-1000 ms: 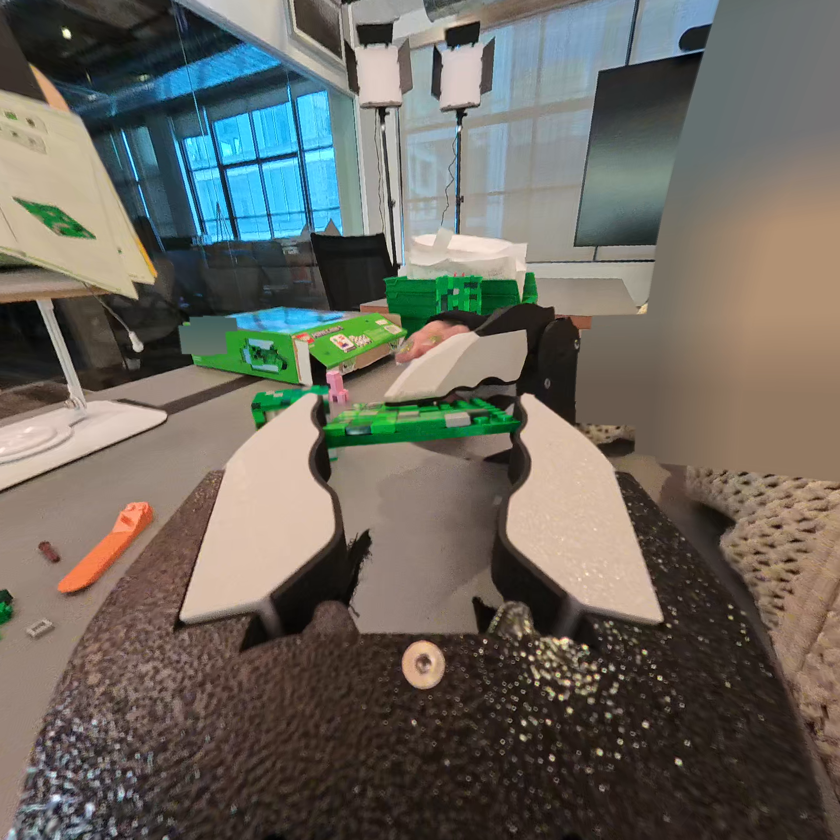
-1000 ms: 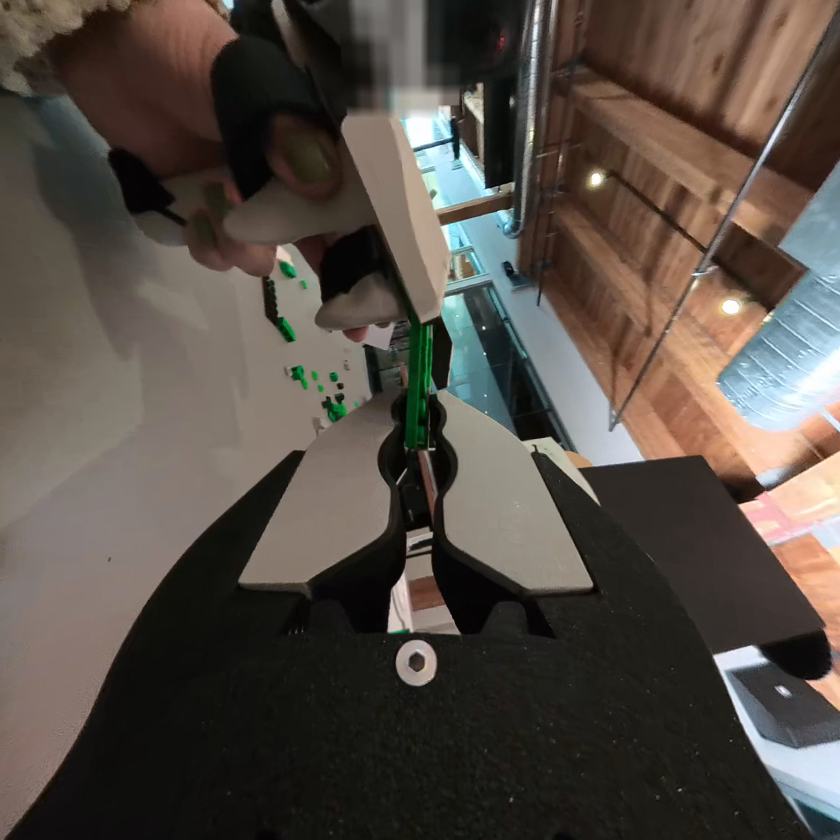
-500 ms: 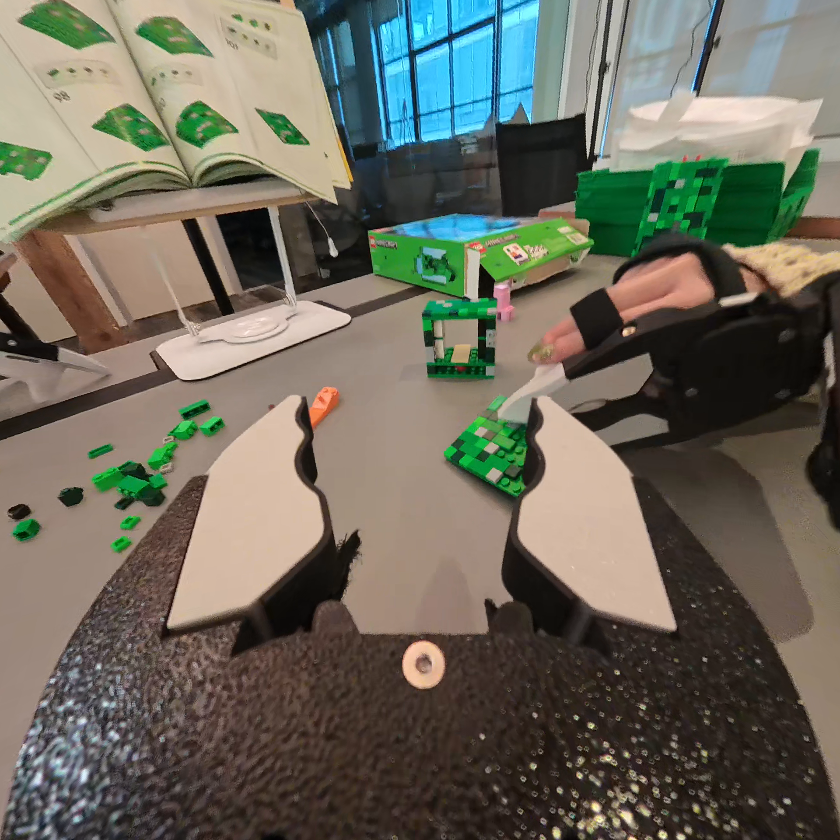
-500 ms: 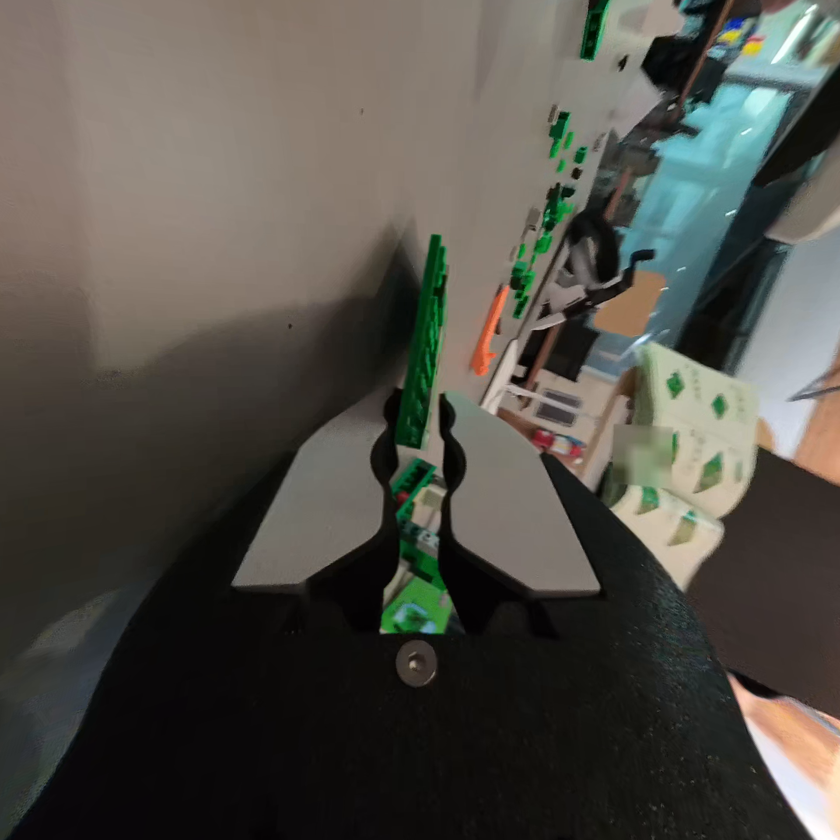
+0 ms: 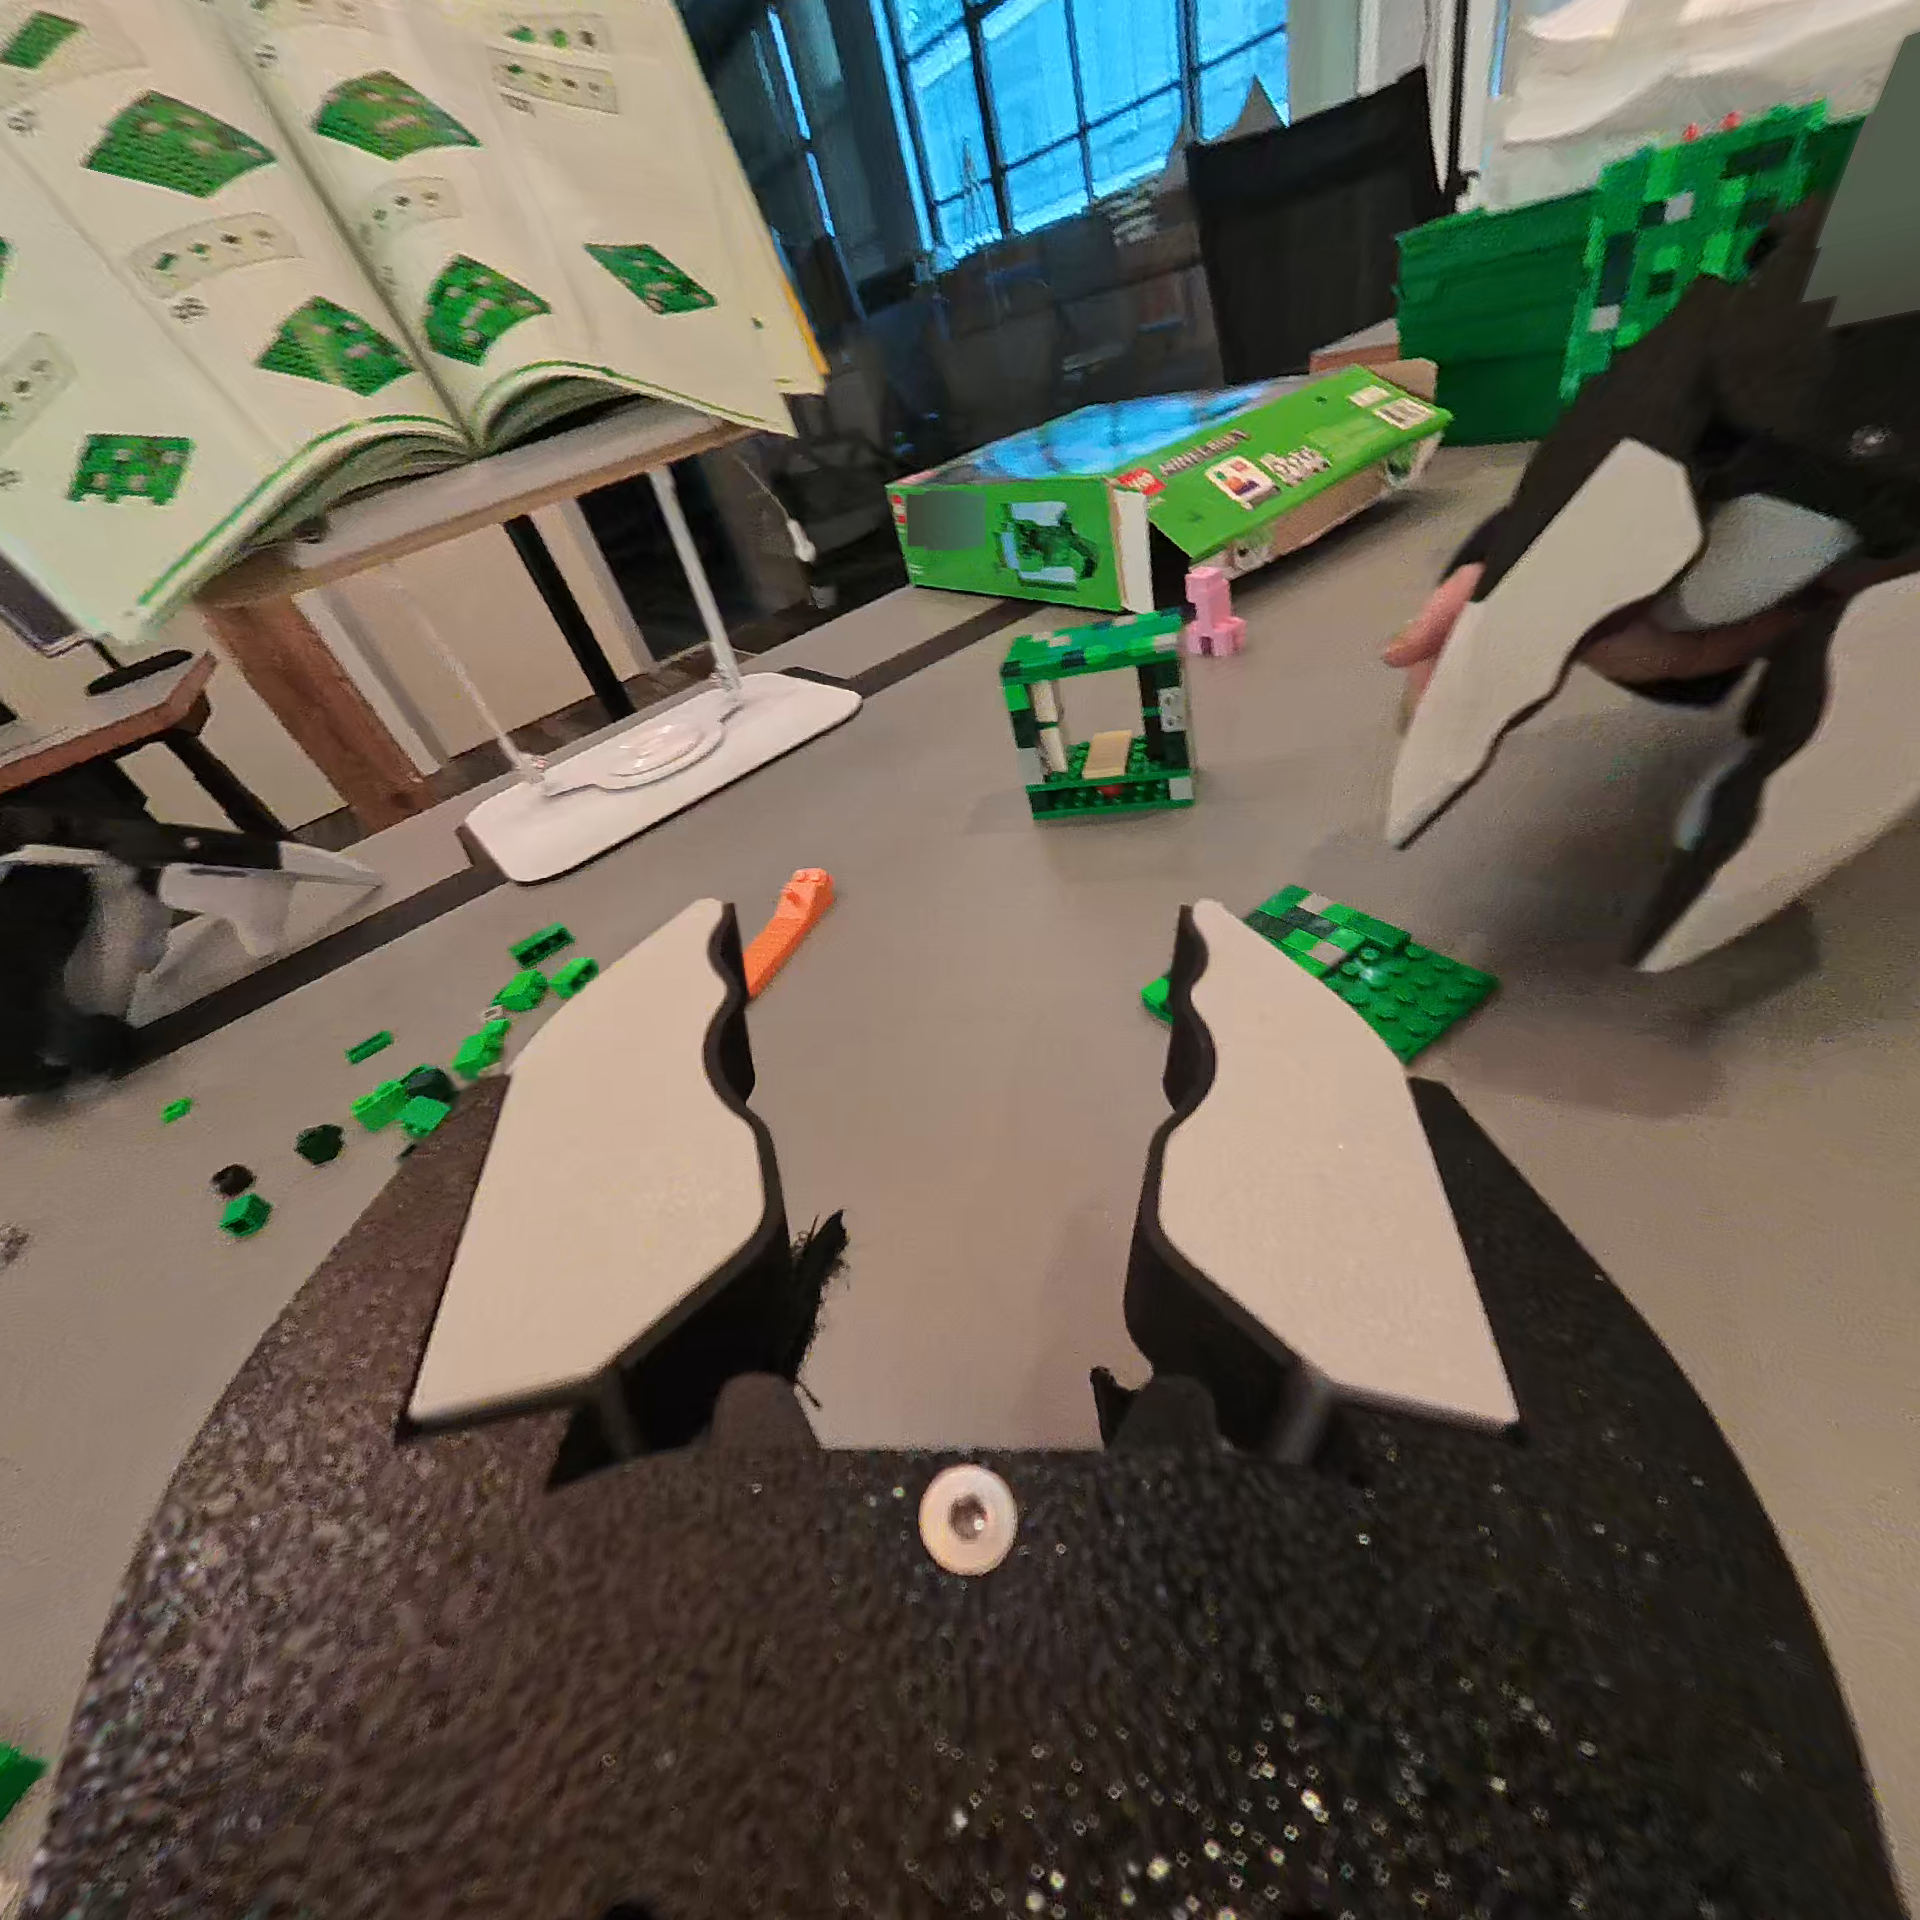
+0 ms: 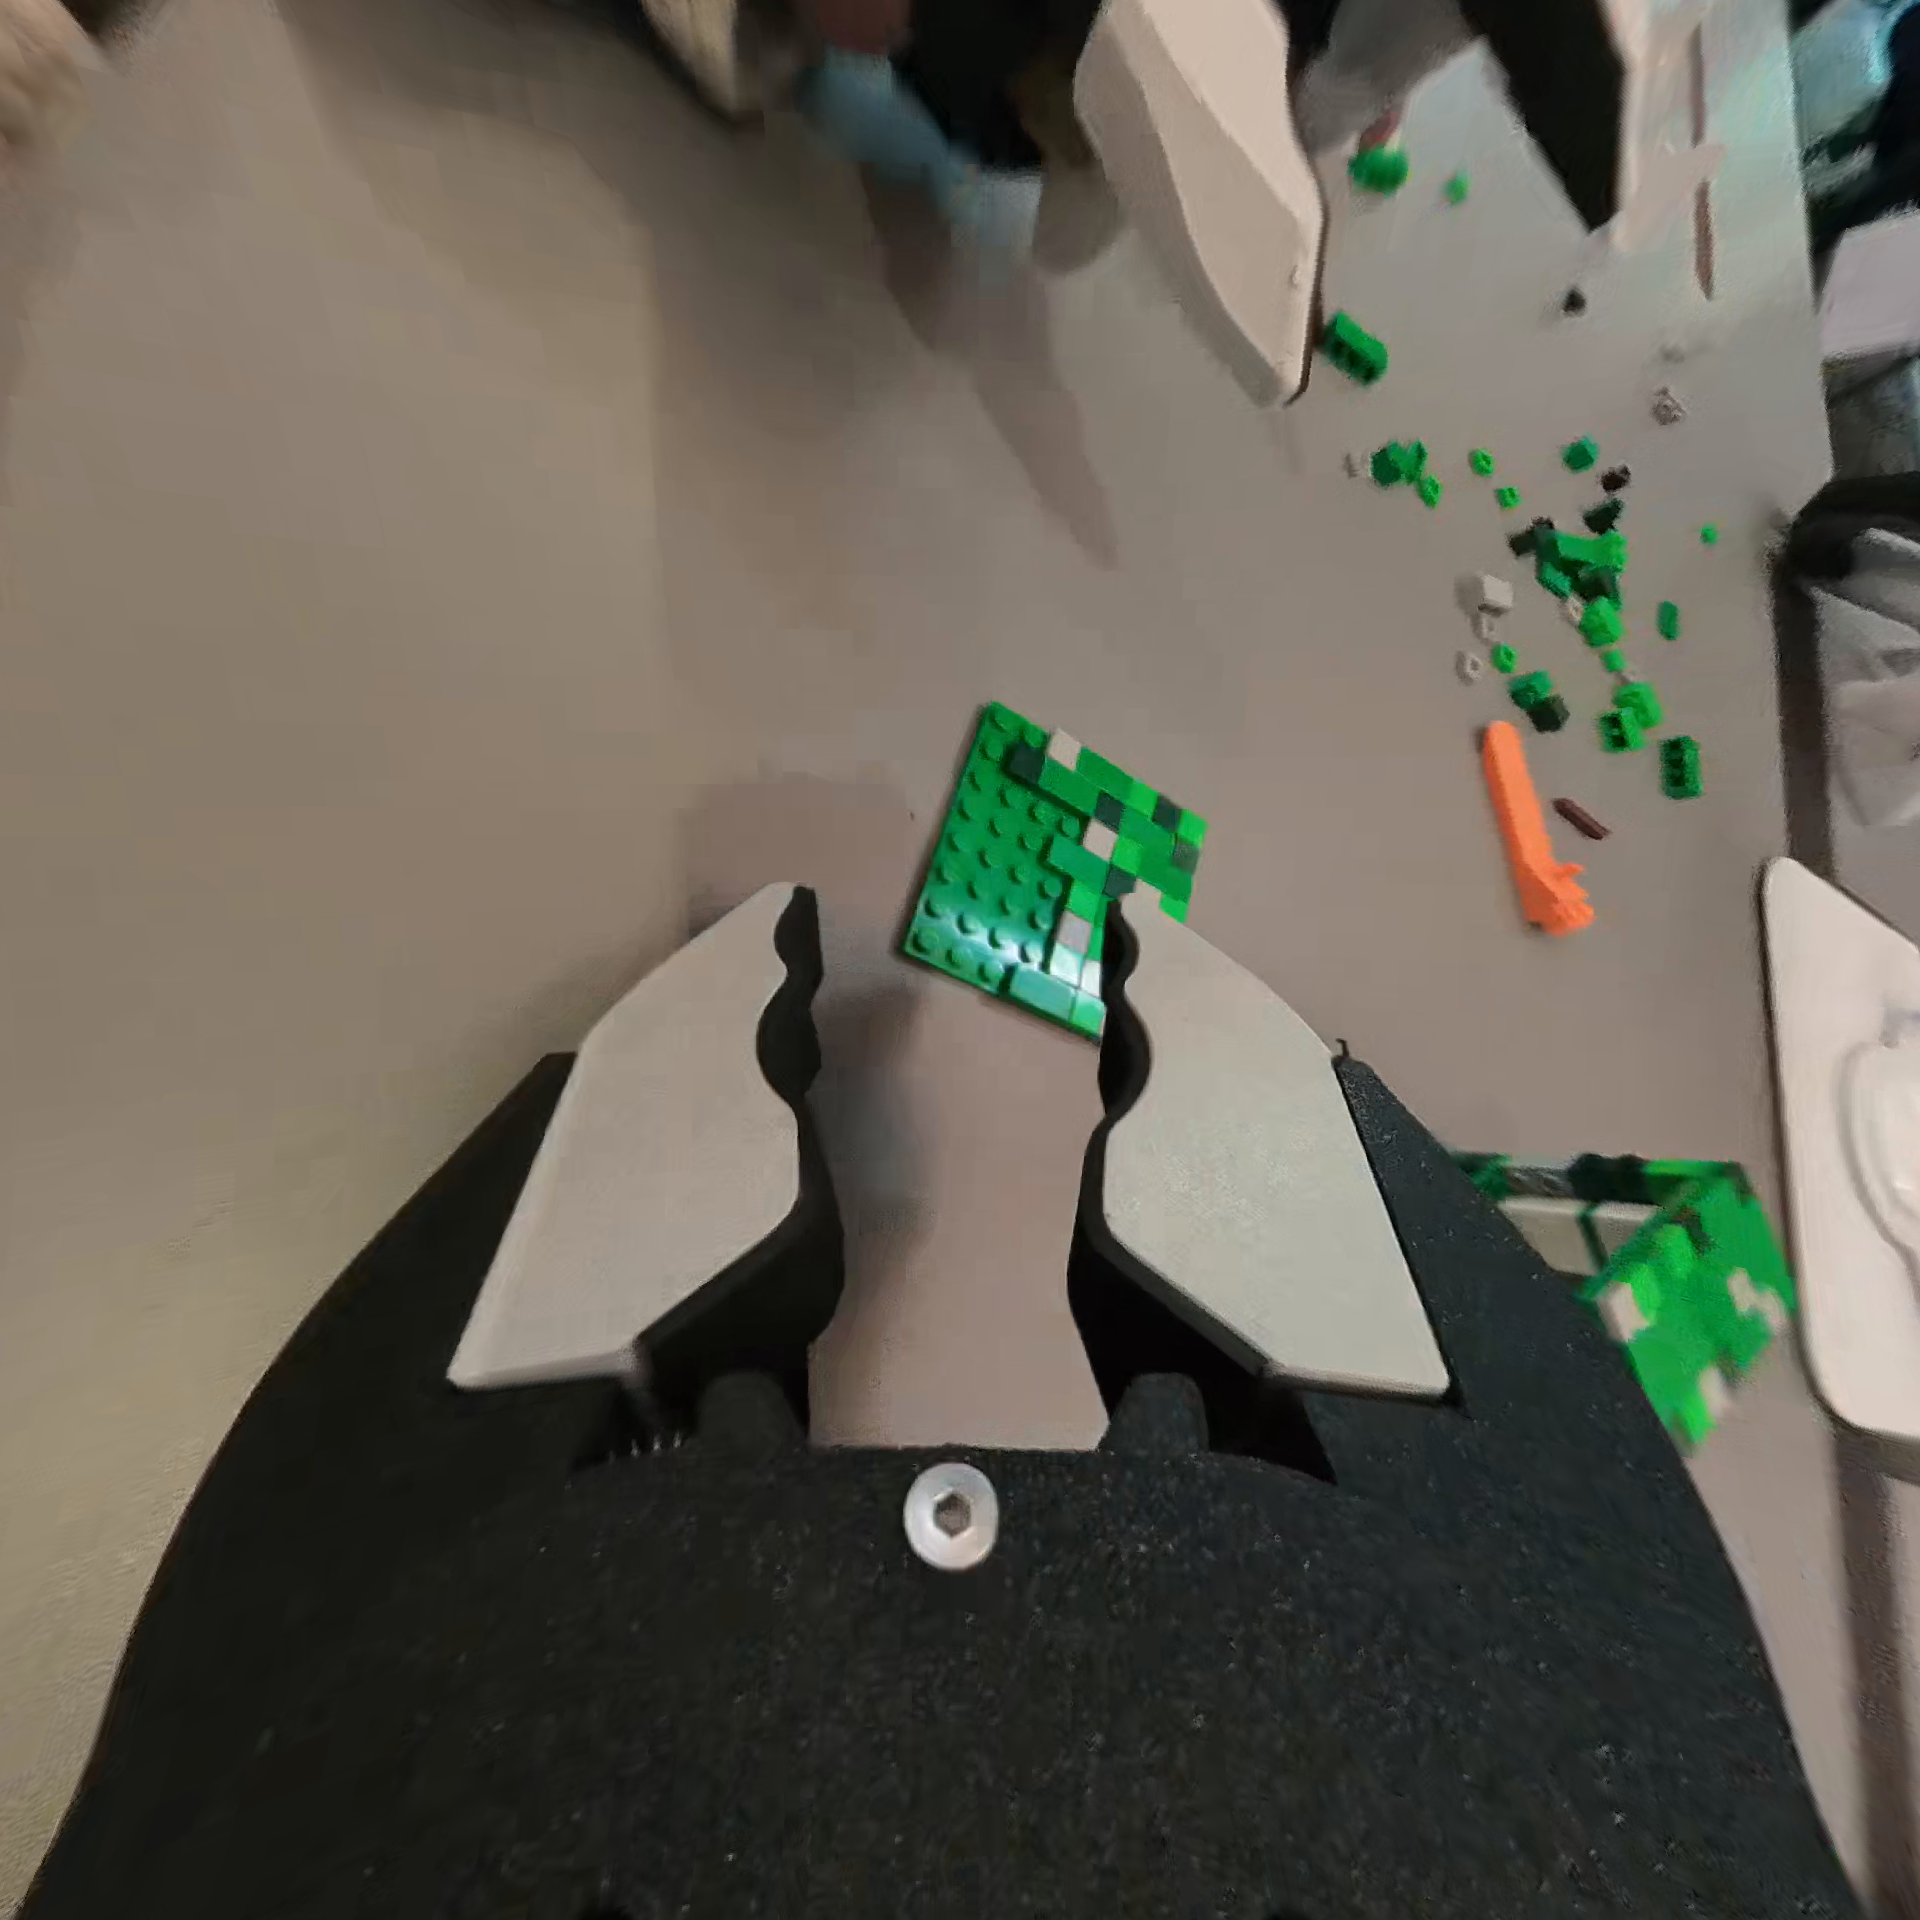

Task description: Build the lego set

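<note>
1. Both tongs are held wide apart and nothing is gripped. The left tongs point(image 5: 961, 1023) hang low over the desk point(image 5: 935, 1195); the right tongs point(image 6: 961, 951) are held above it, looking down.
2. The green plate point(image 6: 1023, 894), partly tiled with darker and grey pieces, is seen lying flat on the desk, released. All places below are given relative to this plate.
3. Key relation: the plate lies just ahead of the right tongs, slightly toward their right finger, one corner hidden behind that finger's tip. From the left tongs it point(image 5: 1361, 971) lies ahead and to the right, just past the right finger. The right tongs are judged nearer. The plate is roughly square, so no long axis is noted; its edges sit turned at an angle to both tongs.
4. An orange prying tool point(image 5: 790, 925) lies to the left of the plate, with loose green pieces point(image 5: 416, 1091) scattered farther left.
5. A hollow green cube point(image 5: 1101, 712) stands beyond the plate; a small pink figure point(image 5: 1210, 613) and the green box point(image 5: 1164, 488) lie farther back.
6. An open instruction booklet point(image 5: 343, 249) is propped on a stand point(image 5: 665, 758) beyond the loose pieces.
7. Surface: plain grey, matte. Room: large windows at the back.
</note>
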Demonstrator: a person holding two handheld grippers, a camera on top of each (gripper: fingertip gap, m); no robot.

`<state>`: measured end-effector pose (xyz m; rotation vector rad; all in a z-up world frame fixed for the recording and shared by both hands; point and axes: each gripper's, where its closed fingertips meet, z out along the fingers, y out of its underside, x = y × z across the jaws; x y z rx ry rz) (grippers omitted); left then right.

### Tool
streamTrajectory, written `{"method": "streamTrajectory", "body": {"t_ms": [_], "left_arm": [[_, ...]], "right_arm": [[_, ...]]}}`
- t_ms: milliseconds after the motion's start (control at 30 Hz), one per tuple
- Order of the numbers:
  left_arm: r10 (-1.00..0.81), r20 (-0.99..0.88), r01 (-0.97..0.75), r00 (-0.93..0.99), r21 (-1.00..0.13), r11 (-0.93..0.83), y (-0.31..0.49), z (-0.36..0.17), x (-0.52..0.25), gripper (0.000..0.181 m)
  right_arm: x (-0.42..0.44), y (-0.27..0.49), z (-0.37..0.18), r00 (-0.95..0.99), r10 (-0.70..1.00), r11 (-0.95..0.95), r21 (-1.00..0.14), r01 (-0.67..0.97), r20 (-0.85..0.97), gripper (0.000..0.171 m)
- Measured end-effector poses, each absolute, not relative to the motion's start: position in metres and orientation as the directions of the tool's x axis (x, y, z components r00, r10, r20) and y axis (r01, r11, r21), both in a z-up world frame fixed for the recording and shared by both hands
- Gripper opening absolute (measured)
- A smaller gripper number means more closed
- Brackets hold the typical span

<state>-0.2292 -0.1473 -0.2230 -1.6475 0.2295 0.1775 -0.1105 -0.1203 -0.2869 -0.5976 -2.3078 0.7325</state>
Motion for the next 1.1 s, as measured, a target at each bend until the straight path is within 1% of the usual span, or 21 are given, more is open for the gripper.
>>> {"method": "streamTrajectory", "body": {"t_ms": [100,167,200,267,333,433,567,733,1100], "left_arm": [[0.016,-0.231,-0.231,0.973,-0.973,-0.032,-0.152,-0.213,-0.239,0.075],[0.026,-0.212,-0.212,0.977,-0.977,-0.006,-0.155,-0.209,-0.242,0.072],[0.028,-0.204,-0.204,0.979,-0.979,0.001,-0.156,-0.208,-0.243,0.072],[0.040,-0.207,-0.208,0.977,-0.978,0.011,-0.158,-0.206,-0.244,0.067],[0.045,-0.226,-0.227,0.973,-0.974,0.017,-0.159,-0.205,-0.244,0.058],[0.045,-0.255,-0.255,0.966,-0.967,0.006,-0.159,-0.207,-0.243,0.052],[0.049,-0.284,-0.283,0.958,-0.959,-0.015,-0.157,-0.210,-0.243,0.049],[0.062,-0.304,-0.305,0.950,-0.952,-0.004,-0.160,-0.208,-0.243,0.044],[0.051,-0.303,-0.303,0.952,-0.953,-0.012,-0.159,-0.209,-0.241,0.045]], "right_arm": [[-0.112,-0.126,-0.259,-0.641,0.653,0.578,-0.813,0.078,0.403,0.049],[-0.118,-0.117,-0.235,-0.524,0.753,0.449,-0.893,-0.034,0.399,0.043],[-0.120,-0.109,-0.224,-0.445,0.805,0.393,-0.915,-0.093,0.391,0.038],[-0.124,-0.092,-0.207,-0.277,0.870,0.364,-0.910,-0.198,0.408,0.022],[-0.127,-0.082,-0.203,-0.181,0.864,0.436,-0.878,-0.199,0.470,0.012],[-0.129,-0.084,-0.205,-0.177,0.855,0.454,-0.868,-0.199,0.488,0.003],[-0.129,-0.084,-0.205,-0.174,0.852,0.461,-0.865,-0.200,0.494,0.000],[-0.131,-0.076,-0.203,-0.164,0.878,0.419,-0.888,-0.188,0.449,0.000],[-0.134,-0.064,-0.203,-0.145,0.914,0.355,-0.921,-0.162,0.378,0.000]]}}
